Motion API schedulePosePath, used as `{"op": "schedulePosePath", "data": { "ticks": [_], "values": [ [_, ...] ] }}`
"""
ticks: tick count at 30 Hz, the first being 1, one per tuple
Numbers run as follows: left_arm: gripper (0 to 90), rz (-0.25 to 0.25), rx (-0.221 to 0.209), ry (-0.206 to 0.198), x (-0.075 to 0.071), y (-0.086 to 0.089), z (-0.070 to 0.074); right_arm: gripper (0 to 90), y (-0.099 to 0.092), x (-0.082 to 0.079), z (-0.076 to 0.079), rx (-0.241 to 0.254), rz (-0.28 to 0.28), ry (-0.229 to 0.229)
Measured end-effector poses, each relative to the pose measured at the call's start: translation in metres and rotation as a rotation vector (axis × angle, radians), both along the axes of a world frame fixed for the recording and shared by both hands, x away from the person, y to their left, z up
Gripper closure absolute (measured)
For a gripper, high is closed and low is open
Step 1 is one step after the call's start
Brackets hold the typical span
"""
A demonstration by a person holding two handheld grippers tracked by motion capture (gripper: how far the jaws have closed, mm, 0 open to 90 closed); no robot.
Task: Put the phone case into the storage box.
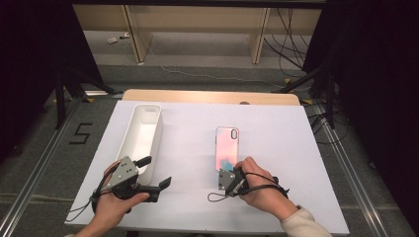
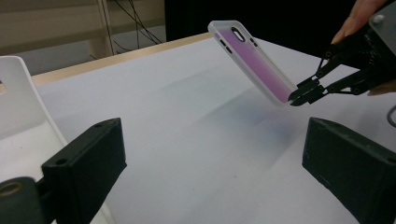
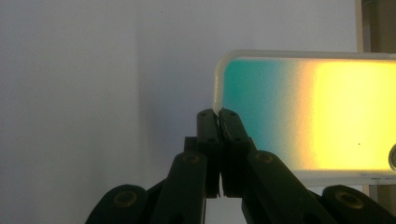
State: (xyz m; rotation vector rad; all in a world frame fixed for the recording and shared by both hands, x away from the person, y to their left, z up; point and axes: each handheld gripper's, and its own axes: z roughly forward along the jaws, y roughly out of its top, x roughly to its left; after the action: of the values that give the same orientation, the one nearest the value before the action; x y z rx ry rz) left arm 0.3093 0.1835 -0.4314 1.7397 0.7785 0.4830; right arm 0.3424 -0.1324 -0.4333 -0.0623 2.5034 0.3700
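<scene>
Black jaws of the left gripper [image 2: 205, 168] stand wide apart at the bottom of the left gripper view, nothing between them, bare white table [image 2: 187, 116] beyond. Past them, the phone case [image 2: 254, 60] is tilted, its near end lifted and pinched at the rim by the right gripper [image 2: 303, 93]; its far end sits lower toward the table. White tray [image 2: 18, 102] at left edge, well apart from the case.

Right gripper view: right gripper [image 3: 218, 119] jaws closed narrow on the case's pale rim at its corner; case [image 3: 308, 112] face shows teal to yellow.

High view: left gripper [image 1: 155, 173] held in the left hand [image 1: 111, 202], jaws spread, just beside the tray's [image 1: 143, 131] near end, left of the case. Case [image 1: 226, 148] lies mid-table, right of the tray; right gripper [image 1: 228, 174] at its near end, right hand [image 1: 262, 190] behind it.
</scene>
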Motion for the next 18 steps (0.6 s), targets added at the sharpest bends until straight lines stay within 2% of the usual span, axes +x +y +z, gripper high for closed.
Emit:
{"op": "schedulePosePath", "data": {
  "ticks": [2, 3, 4, 5, 8, 10, 14, 16, 17, 18],
  "values": [
    [6.9, -0.003, -0.024, 0.034, 0.006, -0.006, 0.001, 89.1, 0.0, -0.001, 0.0, -0.001, -0.01, -0.001],
    [8.0, -0.003, -0.024, 0.034, 0.006, -0.006, 0.001, 89.1, 0.001, -0.001, 0.001, -0.001, 0.001, -0.008],
    [9.0, 0.003, -0.033, 0.057, 0.011, -0.01, 0.001, 89.1, 0.001, -0.001, 0.001, -0.007, -0.003, -0.005],
    [9.8, 0.001, -0.042, 0.062, 0.013, -0.012, 0.001, 89.1, 0.001, -0.001, 0.001, -0.011, -0.001, -0.011],
    [10.1, 0.002, -0.043, 0.067, 0.016, -0.017, 0.002, 89.1, 0.001, -0.001, 0.001, -0.009, -0.002, -0.011],
    [10.1, -0.004, -0.032, 0.055, 0.021, -0.022, 0.004, 89.1, 0.002, -0.001, 0.002, -0.007, 0.008, -0.021],
    [10.2, -0.008, -0.038, 0.061, 0.026, -0.027, 0.006, 89.1, 0.003, -0.003, 0.002, -0.002, -0.012, -0.018],
    [10.3, -0.01, -0.038, 0.069, 0.031, -0.032, 0.006, 89.1, 0.004, -0.001, 0.004, -0.006, 0.027, -0.037],
    [10.5, -0.013, -0.031, 0.068, 0.032, -0.034, 0.006, 89.1, 0.005, -0.003, 0.003, 0.007, 0.004, -0.024],
    [10.5, -0.014, -0.033, 0.071, 0.033, -0.035, 0.006, 89.1, 0.005, -0.002, 0.003, 0.002, 0.015, -0.032]
  ]
}}
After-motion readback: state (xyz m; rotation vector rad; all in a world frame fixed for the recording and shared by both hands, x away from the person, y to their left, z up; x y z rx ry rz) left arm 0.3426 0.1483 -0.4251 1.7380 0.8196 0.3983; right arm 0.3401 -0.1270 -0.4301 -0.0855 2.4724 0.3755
